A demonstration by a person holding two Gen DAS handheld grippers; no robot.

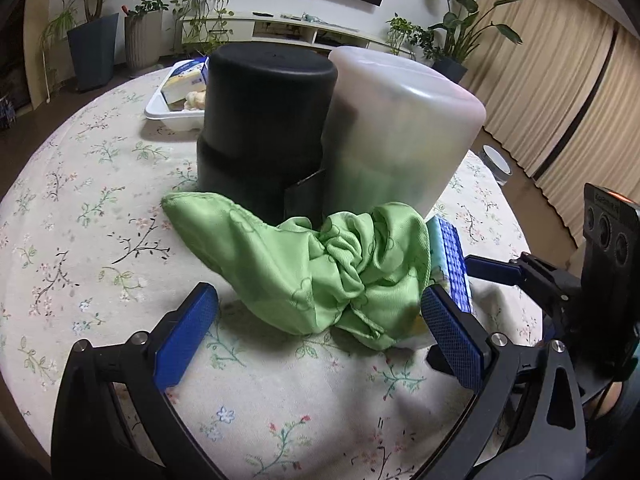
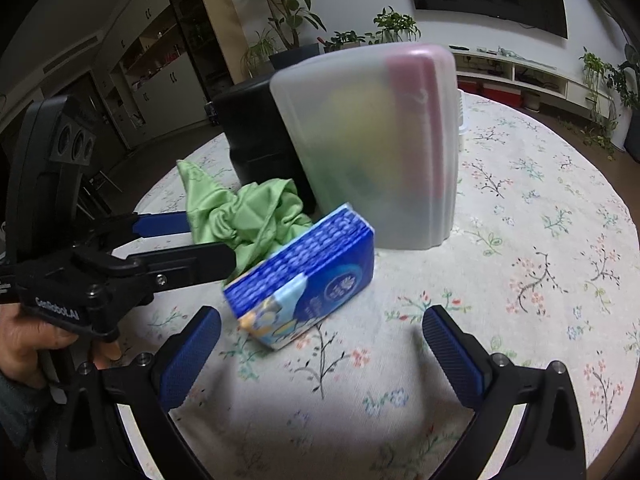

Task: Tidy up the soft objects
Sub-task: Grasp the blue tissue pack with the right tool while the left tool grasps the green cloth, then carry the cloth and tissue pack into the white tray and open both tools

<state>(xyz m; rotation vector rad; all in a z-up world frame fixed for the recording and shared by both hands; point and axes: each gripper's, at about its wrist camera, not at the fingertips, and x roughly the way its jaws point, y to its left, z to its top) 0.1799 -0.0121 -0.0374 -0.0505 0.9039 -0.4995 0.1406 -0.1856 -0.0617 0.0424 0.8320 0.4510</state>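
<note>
A crumpled green cloth [image 1: 320, 268] lies on the flowered tablecloth in front of a black container [image 1: 264, 128] and a frosted translucent container [image 1: 400, 132]. My left gripper [image 1: 320, 336] is open, its blue pads on either side of the cloth's near end. A blue tissue pack [image 2: 304, 280] lies tilted beside the cloth [image 2: 248, 216], just ahead of my open, empty right gripper [image 2: 320, 356]. The frosted container [image 2: 372, 140] holds pink and yellow items, blurred. The left gripper's fingers [image 2: 168, 256] reach in at the cloth from the left.
A white tray [image 1: 168, 114] with a blue-and-white pack stands at the table's far side. A grey round object [image 1: 498, 164] sits off the table's right edge. The right gripper's body [image 1: 592, 272] is close on the right. Potted plants and a low shelf line the wall.
</note>
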